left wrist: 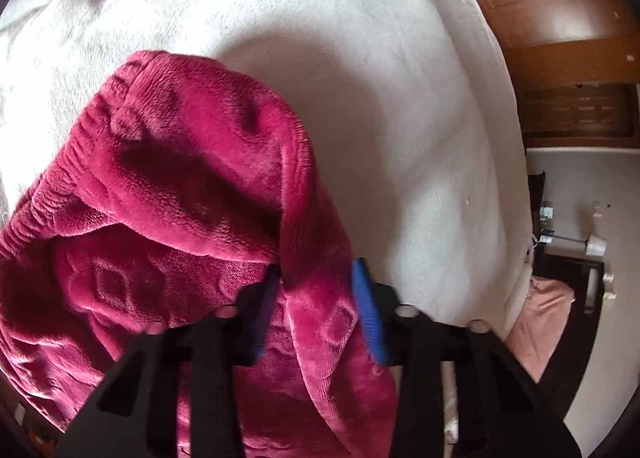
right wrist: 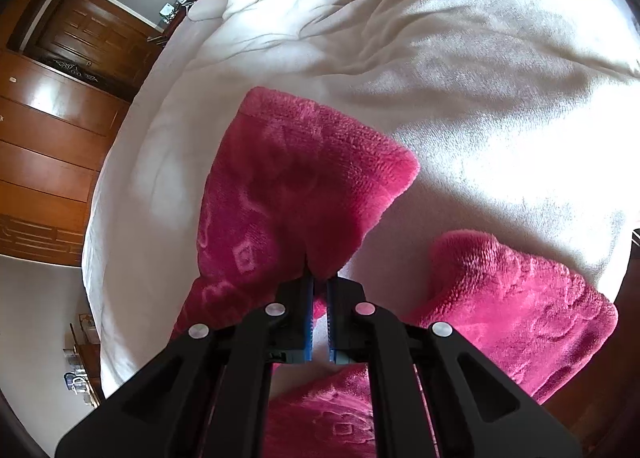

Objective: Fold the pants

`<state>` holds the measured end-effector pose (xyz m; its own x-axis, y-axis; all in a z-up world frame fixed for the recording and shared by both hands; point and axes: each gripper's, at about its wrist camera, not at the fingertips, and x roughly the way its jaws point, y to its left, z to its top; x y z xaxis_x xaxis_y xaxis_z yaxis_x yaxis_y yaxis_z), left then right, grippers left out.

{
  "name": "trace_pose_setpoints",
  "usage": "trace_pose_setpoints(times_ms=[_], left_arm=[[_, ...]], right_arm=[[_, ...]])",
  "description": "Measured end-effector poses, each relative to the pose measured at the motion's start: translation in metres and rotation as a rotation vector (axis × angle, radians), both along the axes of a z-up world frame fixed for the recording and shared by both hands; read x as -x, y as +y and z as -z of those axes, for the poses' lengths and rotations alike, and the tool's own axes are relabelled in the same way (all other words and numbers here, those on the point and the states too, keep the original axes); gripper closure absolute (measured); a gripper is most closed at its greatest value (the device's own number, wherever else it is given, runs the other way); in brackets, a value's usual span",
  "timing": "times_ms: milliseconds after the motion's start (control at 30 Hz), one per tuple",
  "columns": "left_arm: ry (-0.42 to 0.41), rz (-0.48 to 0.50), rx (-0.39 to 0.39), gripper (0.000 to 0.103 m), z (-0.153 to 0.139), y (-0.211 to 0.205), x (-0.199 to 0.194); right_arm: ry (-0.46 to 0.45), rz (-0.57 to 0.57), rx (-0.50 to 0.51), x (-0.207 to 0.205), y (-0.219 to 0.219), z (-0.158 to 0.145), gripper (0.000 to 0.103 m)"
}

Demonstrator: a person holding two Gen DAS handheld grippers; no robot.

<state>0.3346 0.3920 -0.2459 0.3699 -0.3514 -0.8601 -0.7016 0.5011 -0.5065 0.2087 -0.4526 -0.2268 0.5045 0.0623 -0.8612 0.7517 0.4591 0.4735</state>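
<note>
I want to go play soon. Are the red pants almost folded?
Not yet. Done: both tongs have grabbed the red pants. In hand: the left tongs hold a bunched fold near the waistband, the right tongs pinch a leg end, lifted over the white blanket. Left: laying them flat and folding.

Both tools are matte black plastic with angular, hollowed arms. The left tongs carry ribbed blue pads on their fingers, with round pinkish-lit rivets at the joints. The right tongs show the same blue pads and four silver pivot screws.
</note>
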Motion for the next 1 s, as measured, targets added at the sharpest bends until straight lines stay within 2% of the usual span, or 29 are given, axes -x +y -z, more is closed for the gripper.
trace_pose_setpoints(times_ms=[33, 100, 267, 400, 600, 733, 900, 1000], left_arm=[[0.003, -0.001, -0.001, 0.084, -0.001, 0.002, 0.001], [-0.006, 0.015, -0.007, 0.095, -0.004, 0.004, 0.004], [-0.074, 0.077, -0.025, 0.098, -0.025, 0.003, 0.017], [-0.128, 0.06, -0.021, 0.098, -0.046, 0.002, 0.037], [-0.165, 0.046, -0.043, 0.098, -0.079, 0.006, 0.098], [-0.168, 0.043, -0.066, 0.098, -0.096, 0.007, 0.147], [-0.16, -0.009, -0.061, 0.098, -0.101, 0.012, 0.219], [-0.125, -0.038, -0.069, 0.098, -0.092, 0.017, 0.266]], right_arm=[[-0.001, -0.001, 0.003, 0.001, 0.0, -0.001, 0.098], [-0.006, -0.005, 0.01, 0.001, 0.001, -0.003, 0.098], [-0.033, -0.04, 0.046, -0.003, 0.004, -0.017, 0.098], [-0.075, -0.06, 0.042, -0.002, 0.005, -0.028, 0.098], [-0.166, -0.091, 0.033, 0.018, 0.006, -0.06, 0.098], [-0.211, -0.113, 0.041, 0.052, 0.001, -0.084, 0.098], [-0.203, -0.121, 0.046, 0.1, 0.002, -0.091, 0.098], [-0.153, -0.137, 0.049, 0.131, 0.005, -0.078, 0.098]])
